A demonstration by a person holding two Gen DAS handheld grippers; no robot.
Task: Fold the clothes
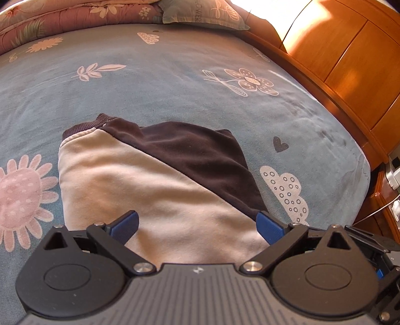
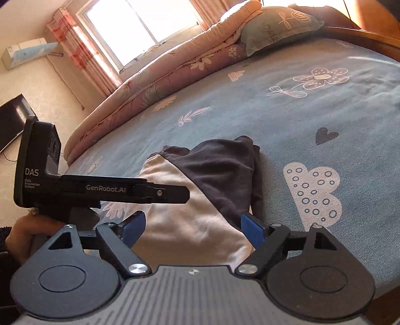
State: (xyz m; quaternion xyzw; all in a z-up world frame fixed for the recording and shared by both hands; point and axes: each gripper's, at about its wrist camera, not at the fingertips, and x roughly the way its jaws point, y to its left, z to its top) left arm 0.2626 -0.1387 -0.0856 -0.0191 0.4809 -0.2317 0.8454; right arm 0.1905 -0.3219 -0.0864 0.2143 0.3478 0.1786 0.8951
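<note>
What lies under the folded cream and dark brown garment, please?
The garment rests on the blue floral bedsheet, which shows all around it. Whatever is directly beneath it, or tucked inside its folds, is covered.

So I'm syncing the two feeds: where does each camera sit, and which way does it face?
Left wrist: on the left hand-held gripper, angled down at the cream-and-brown garment; only its own open blue fingers show.
Right wrist: on the right hand-held gripper, facing garment and window; the left device and a hand show.
Shared: garment, blue floral bedsheet, pillow.
</note>
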